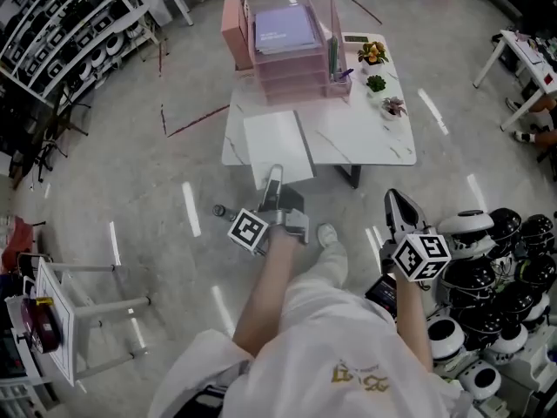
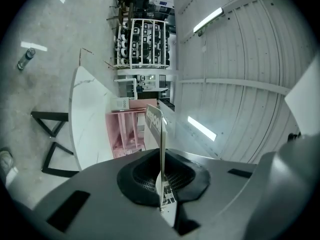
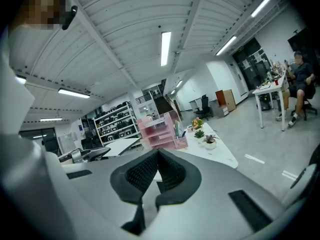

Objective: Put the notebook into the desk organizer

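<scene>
Notebook (image 1: 277, 146) near edge hidden behind left claw (image 1: 275, 174) — cover print unreadable.

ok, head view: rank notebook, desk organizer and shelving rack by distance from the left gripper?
1. notebook: clamped in the left gripper, just ahead of it.
2. desk organizer: far edge of the table.
3. shelving rack: far left, across the floor.

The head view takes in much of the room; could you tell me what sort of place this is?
Probably a robotics lab or workshop: stocked shelving racks, a cluster of rounded black-and-white devices, and a white table bearing a pink desk organizer.
</scene>
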{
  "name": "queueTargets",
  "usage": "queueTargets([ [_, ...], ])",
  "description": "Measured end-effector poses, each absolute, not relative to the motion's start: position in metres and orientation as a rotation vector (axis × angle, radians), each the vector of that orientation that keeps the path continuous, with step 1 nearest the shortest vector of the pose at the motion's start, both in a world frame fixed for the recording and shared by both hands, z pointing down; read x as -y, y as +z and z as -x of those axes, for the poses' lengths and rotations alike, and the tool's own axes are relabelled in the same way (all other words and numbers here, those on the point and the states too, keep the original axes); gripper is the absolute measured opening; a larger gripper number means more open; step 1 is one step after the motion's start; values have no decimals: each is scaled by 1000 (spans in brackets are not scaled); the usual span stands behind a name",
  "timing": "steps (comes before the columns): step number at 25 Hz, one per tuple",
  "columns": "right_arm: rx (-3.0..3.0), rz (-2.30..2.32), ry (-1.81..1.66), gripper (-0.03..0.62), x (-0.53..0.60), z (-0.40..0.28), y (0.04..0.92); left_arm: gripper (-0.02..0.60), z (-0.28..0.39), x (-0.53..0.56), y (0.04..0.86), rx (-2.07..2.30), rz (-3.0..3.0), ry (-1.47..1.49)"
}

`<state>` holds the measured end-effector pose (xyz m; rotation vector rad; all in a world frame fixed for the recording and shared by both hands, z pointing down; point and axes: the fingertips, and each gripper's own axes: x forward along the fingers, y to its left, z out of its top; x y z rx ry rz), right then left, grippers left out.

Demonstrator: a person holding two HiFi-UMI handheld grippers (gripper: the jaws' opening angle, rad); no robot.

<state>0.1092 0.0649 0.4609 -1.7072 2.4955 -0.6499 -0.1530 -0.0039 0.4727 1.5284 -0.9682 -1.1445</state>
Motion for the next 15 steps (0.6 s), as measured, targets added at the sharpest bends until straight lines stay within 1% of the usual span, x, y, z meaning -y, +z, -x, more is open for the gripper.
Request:
queueTargets([
  [8, -2594, 1646, -706, 12, 56, -123, 469, 28, 136, 109, 478, 1029, -1490, -1168],
  [15, -2644, 1622, -779, 12, 119, -127, 485, 28, 129, 168, 494, 1052, -1437, -1172],
])
